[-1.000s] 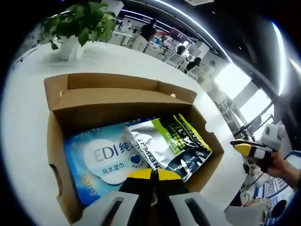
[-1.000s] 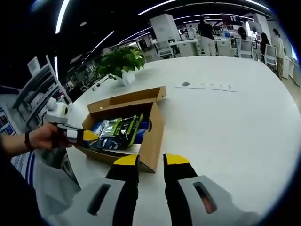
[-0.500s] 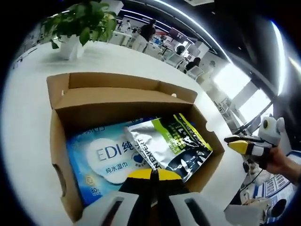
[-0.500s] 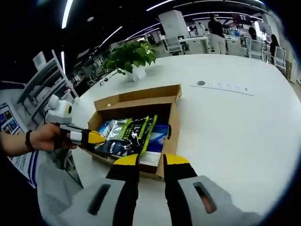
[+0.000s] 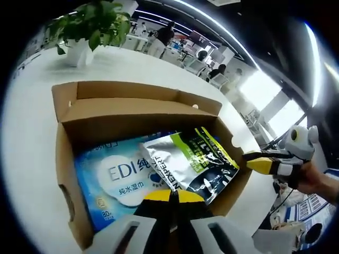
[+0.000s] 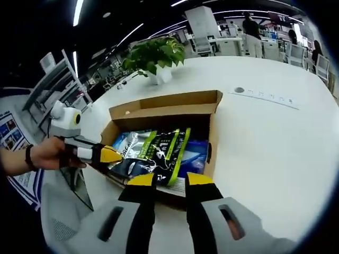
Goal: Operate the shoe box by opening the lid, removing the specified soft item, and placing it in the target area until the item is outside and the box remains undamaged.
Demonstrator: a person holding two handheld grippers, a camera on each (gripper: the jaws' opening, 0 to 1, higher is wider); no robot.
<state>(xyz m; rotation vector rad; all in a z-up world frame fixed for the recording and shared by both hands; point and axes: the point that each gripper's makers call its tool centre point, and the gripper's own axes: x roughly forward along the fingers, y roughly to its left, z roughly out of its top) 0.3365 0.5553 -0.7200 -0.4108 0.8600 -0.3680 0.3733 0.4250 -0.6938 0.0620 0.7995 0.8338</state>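
Cardboard box: brown corrugated shoe box (image 5: 132, 114) is sitting open on the white round desk (image 5: 32, 111), its lid flap (image 5: 127, 91) folded back on the side toward the potted green plant (image 5: 90, 24).
Soft item: silver, black and lime-green foil pouch (image 5: 193, 161) is lying inside the box, partly overlapping the blue-and-white pack of wet wipes (image 5: 114, 177) beneath it.
Left gripper: yellow-tipped left gripper (image 5: 169, 196) is hovering at the near wall of the box, just above the pouch's lower edge; its jaws are looking pressed together with nothing between them.
Left gripper seen from the other side: in the right gripper view the left gripper (image 6: 108, 154) is pointing at the box's side wall, held in a person's hand (image 6: 45, 153).
Right gripper: yellow-tipped right gripper (image 6: 170, 179) is hanging over the near wall of the box, jaws parted and holding nothing.
Right gripper seen from the other side: in the left gripper view the right gripper (image 5: 258, 161) is reaching toward the box wall nearest the pouch.
Step in hand: lid is already open, so the work is likely sitting at the approach to the pouch.
Next move: one set of jaws probably needs to spread, drop onto a free edge of the pouch and pinch it without pressing on the cardboard walls.
Target area: bare desk beside the box is looking like the obvious place.
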